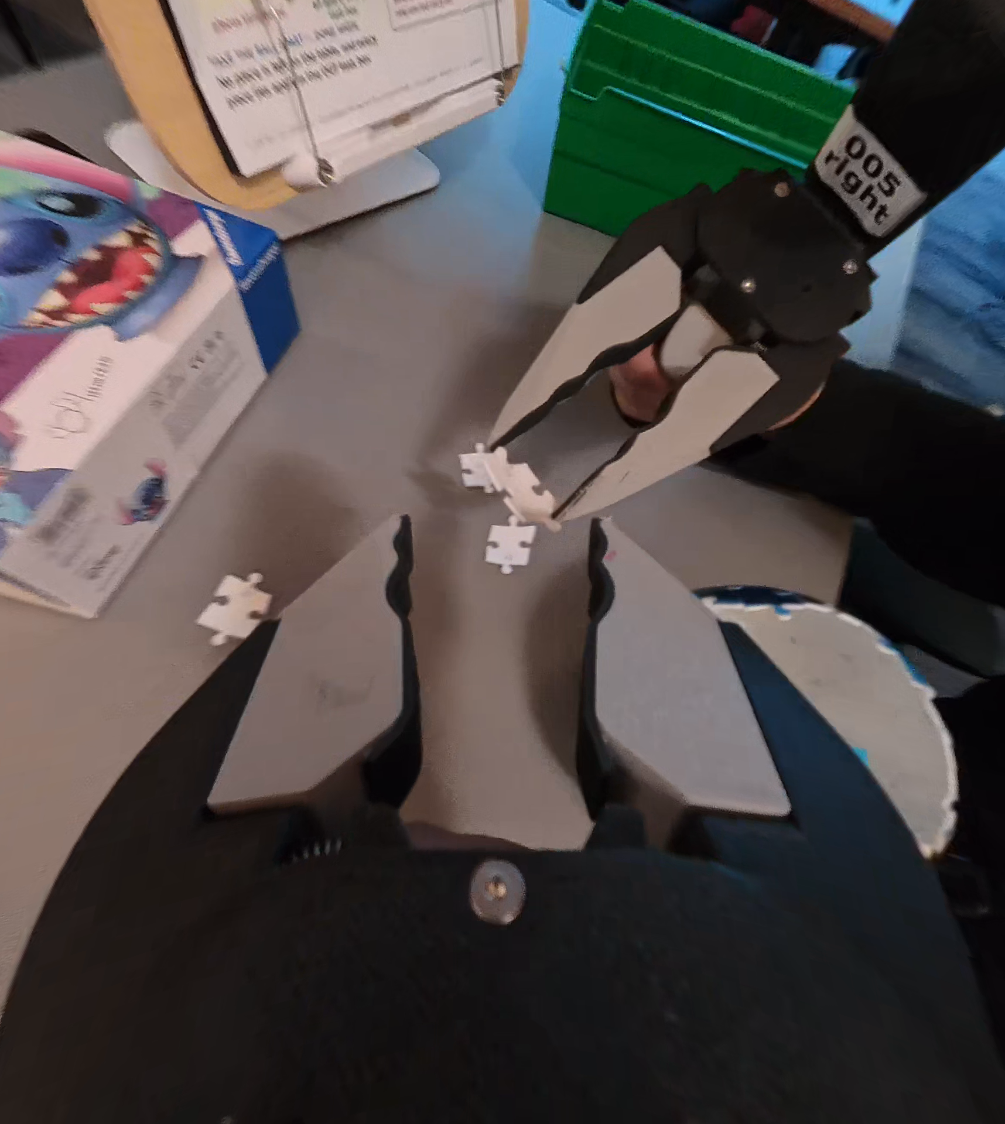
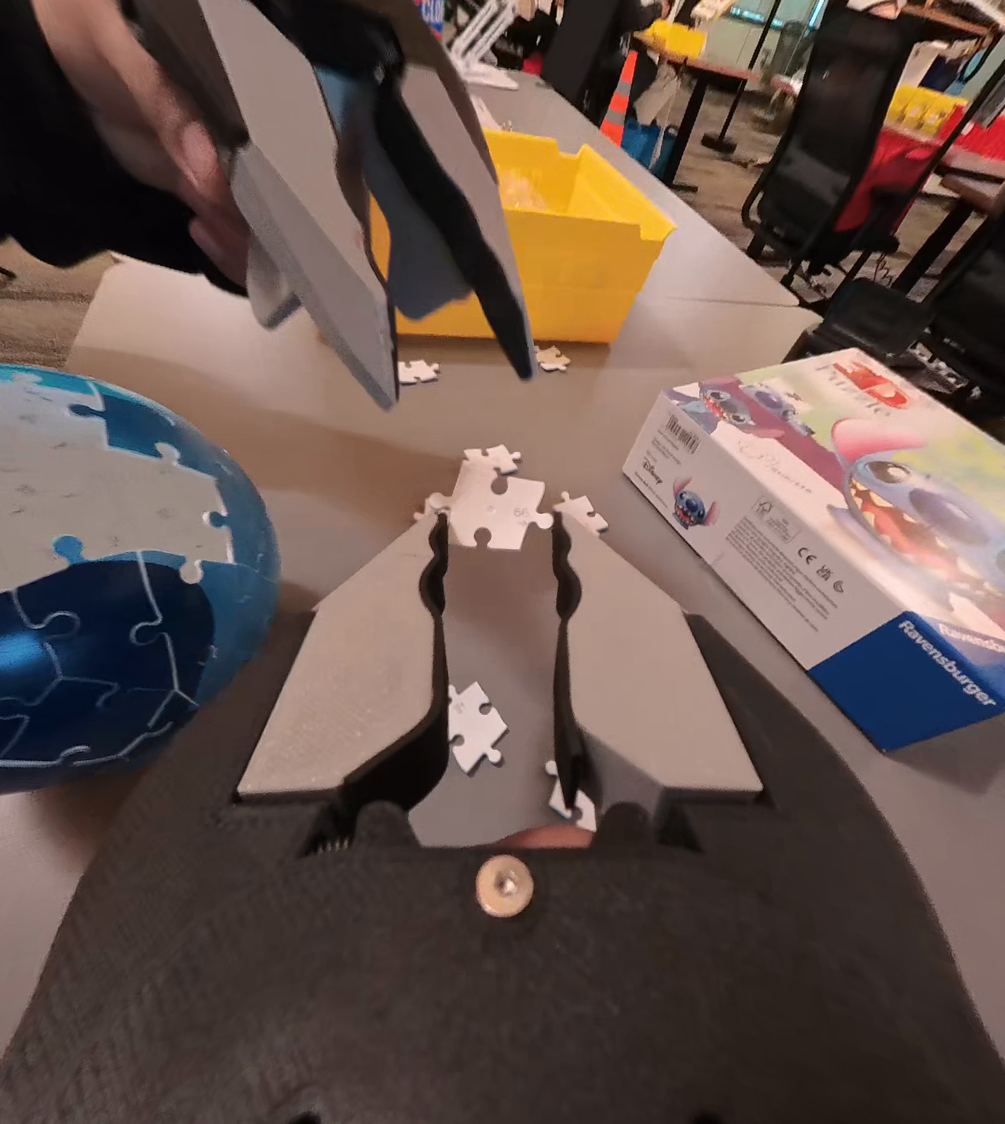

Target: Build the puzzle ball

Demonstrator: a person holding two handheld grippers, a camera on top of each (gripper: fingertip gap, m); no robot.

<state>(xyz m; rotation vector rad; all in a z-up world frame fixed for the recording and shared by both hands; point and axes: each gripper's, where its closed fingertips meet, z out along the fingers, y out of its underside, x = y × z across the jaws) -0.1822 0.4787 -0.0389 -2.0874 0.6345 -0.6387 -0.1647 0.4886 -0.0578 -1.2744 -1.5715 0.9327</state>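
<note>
My right gripper [image 2: 498, 517] is shut on a white puzzle piece [image 2: 497, 511], held by its edges between the fingertips, low over the grey table. In the left wrist view the right gripper [image 1: 524, 483] holds that piece [image 1: 521, 483] tilted. My left gripper [image 1: 501, 524] is open and empty, its tips facing the right gripper's; it hangs above in the right wrist view [image 2: 457, 383]. The partly built puzzle ball [image 2: 92, 578], blue outside and white inside, lies at the left, and shows as a pale rim in the left wrist view [image 1: 822, 699].
Loose white pieces lie on the table [image 2: 476, 727], [image 2: 582, 514], [image 1: 509, 544], [image 1: 235, 608]. The puzzle box [image 2: 853, 535] lies to the right. A yellow bin [image 2: 579, 243] stands behind, with two pieces before it. A green bin [image 1: 670, 134] and a document stand [image 1: 336, 91] stand beyond.
</note>
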